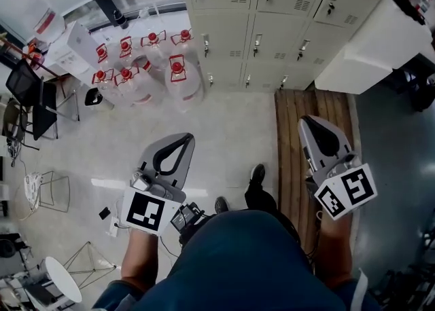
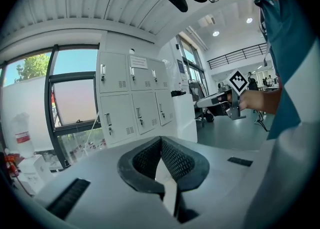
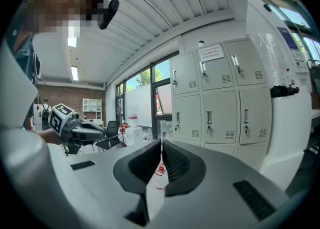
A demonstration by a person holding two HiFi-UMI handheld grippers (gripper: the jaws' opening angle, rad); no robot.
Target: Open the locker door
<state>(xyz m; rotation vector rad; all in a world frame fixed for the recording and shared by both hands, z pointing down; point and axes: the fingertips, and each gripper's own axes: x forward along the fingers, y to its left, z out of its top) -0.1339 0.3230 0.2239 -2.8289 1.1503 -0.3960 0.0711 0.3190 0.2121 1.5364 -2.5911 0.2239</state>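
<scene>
**Left gripper** [image 1: 186, 138]: the two black ribbed jaws are closed tip to tip, with nothing between them. It is held low, pointing forward.

**Right gripper** [image 1: 307, 121]: the jaws are likewise pressed together and empty. It is level with its partner, over a strip of brown wooden floor planks [image 1: 293, 119].

**Bank of beige sheet-metal lockers** [image 1: 285, 31]: the task's thing. It stands straight ahead of both sets of fingertips and well apart from them, with no contact. The head view shows three columns by three rows, so nine doors are counted. Which door is meant cannot be told.

**Slim metal pull handles** [image 3: 208, 118]: there is one per door, nine in all. Each has its long axis upright and sits near the door's left edge, so the doors probably swing rightward. The right gripper looks slightly nearer the bank and the likelier one to reach. Its jaws would have to part first.

**Clear plastic water jugs with red caps** [image 1: 180, 79]: at least seven, clustered on the floor to the left of the lockers.
</scene>
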